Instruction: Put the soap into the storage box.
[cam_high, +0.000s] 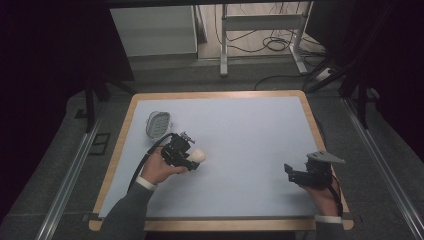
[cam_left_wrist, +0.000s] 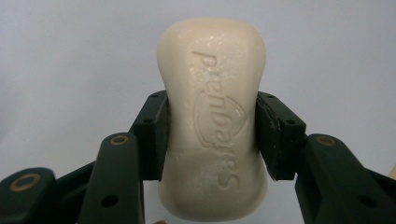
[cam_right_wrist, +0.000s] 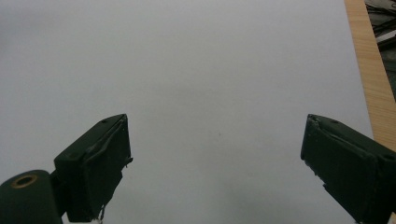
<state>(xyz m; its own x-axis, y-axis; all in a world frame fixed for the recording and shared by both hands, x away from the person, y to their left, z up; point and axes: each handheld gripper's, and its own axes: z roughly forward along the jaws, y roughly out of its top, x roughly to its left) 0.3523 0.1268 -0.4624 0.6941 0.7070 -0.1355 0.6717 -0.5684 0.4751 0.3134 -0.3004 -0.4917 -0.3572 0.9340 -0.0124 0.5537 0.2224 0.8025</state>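
The high view looks forward and down from above the person's side, taking in the whole surface (cam_high: 240, 130) and the floor beyond it. The left gripper view rides low on the left tongs (cam_left_wrist: 212, 135), very near, facing along the jaws at the soap bar (cam_left_wrist: 212, 116) between them and pale surface beyond. The right gripper view looks along the right tongs (cam_right_wrist: 215, 163), near the surface, with its wooden edge (cam_right_wrist: 366, 56) ahead and to their right. All three share the pale surface top.

Dim room, pale table under the light

A wood-edged table (cam_high: 127, 125) with a light top stands on grey floor (cam_high: 60, 145) — behind it, a white metal frame (cam_high: 260, 22), loose cables (cam_high: 272, 45), dark surroundings.
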